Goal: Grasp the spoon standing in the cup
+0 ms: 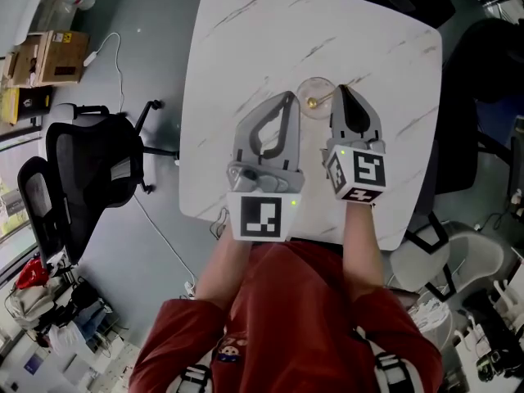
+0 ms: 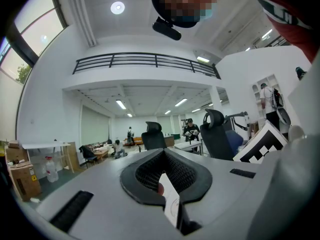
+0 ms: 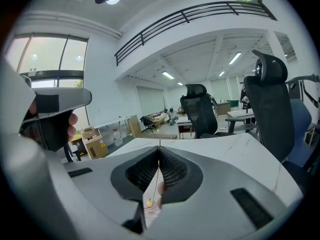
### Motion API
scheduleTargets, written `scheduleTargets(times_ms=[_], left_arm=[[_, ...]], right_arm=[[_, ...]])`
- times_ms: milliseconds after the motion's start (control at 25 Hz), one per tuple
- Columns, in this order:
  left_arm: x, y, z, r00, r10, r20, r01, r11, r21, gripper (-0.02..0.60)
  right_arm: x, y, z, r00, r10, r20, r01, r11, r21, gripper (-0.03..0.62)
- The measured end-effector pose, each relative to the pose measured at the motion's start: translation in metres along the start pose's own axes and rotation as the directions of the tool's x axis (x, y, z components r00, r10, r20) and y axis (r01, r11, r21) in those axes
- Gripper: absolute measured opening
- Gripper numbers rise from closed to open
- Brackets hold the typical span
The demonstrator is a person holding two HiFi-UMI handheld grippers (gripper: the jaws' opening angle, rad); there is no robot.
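Spoon (image 1: 313,101), thin-stemmed with a gold-coloured bowl, is standing in a clear glass cup (image 1: 318,82) near the middle of the counter (image 1: 246,47), its bowl resting at the bottom. Right tongs (image 3: 159,153) are clenching the stem, jaws pressing together on it above the cup. Left tongs (image 2: 163,152) are sitting clenched too, tips meeting on each other, just beside the cup's left side. Grey floor (image 1: 155,47) is showing all around the white, marble-veined counter with its rounded corners. A black chair (image 1: 90,162) is standing to the left, and cardboard boxes (image 1: 49,56) are lying at the upper left.
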State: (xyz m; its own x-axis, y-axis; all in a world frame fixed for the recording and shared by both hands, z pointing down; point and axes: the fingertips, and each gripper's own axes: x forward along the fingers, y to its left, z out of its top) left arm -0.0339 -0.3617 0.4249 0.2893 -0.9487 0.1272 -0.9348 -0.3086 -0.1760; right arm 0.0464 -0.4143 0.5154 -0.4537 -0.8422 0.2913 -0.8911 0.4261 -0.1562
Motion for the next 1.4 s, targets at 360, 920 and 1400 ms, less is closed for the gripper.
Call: scheduleTargets(times_ms=[360, 920, 1400], left_arm=[[-0.019, 0.009, 0.012, 0.999, 0.008, 0.032, -0.008, 1.000, 0.003, 0.002], [-0.046, 0.017, 0.035, 0.997, -0.005, 0.082, 0.002, 0.999, 0.040, 0.002], [-0.073, 0.022, 0.061, 0.987, -0.010, 0.160, 0.003, 0.999, 0.044, 0.002]], right_arm=[[-0.013, 0.015, 0.014, 1.000, -0.008, 0.017, 0.009, 0.999, -0.048, 0.015], [-0.041, 0.029, 0.046, 0.995, -0.038, 0.094, 0.046, 0.995, -0.091, 0.015], [-0.073, 0.045, 0.074, 0.985, -0.069, 0.161, 0.089, 0.989, -0.122, 0.015]])
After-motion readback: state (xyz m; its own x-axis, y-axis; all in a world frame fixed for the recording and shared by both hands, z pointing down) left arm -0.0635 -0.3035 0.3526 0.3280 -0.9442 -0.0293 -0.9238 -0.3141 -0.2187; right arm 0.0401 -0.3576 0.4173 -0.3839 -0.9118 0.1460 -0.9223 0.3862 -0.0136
